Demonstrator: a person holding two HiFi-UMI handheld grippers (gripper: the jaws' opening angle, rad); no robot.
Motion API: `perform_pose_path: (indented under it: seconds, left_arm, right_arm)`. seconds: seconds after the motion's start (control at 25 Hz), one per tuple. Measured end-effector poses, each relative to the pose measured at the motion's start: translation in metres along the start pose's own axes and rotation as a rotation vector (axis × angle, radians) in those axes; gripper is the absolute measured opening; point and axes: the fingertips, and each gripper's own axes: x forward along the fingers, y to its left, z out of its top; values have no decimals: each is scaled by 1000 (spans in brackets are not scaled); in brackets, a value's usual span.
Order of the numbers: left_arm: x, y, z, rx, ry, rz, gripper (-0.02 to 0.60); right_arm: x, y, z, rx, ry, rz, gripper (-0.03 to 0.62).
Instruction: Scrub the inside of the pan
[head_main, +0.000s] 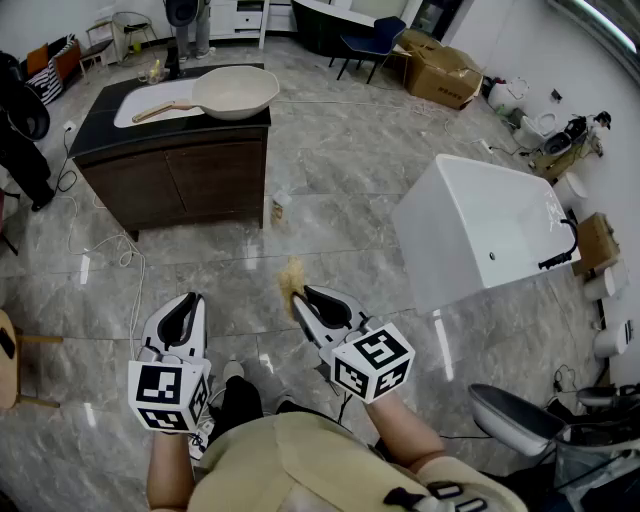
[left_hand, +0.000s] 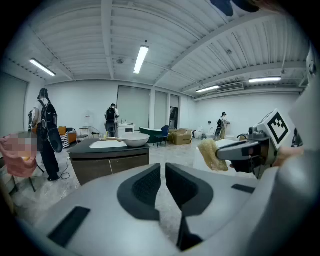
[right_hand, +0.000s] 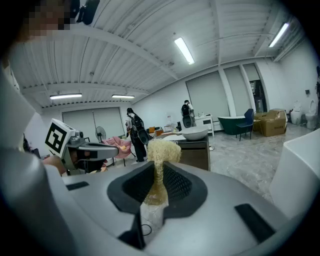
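Observation:
A cream pan (head_main: 235, 92) with a wooden handle rests on the dark cabinet's top (head_main: 100, 125), far ahead of me; it also shows small in the left gripper view as the pan (left_hand: 135, 141) and in the right gripper view as the pan (right_hand: 195, 133). My right gripper (head_main: 297, 297) is shut on a yellow loofah scrubber (head_main: 291, 280), whose fluffy end sticks up past the jaws as the scrubber (right_hand: 161, 150). My left gripper (head_main: 186, 305) is shut with nothing between its jaws (left_hand: 163, 182). Both grippers are held low near my body, well short of the cabinet.
A white bathtub (head_main: 480, 228) stands to the right. Cardboard boxes (head_main: 440, 68) and a blue chair (head_main: 372, 42) sit at the back. Cables (head_main: 110, 255) trail over the marble floor by the cabinet. People stand at the back left of the room (left_hand: 46, 130).

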Motion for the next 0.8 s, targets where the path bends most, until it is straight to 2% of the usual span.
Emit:
perform_pose_path:
  seconds: [0.44,0.8]
  left_arm:
    - [35,86,6,5,7,-52,41]
    - [58,157,1,46,44,-112,41]
  right_arm:
    - [95,11,23,14,12,-9,67]
    - [171,24,36,7,23,-12,67]
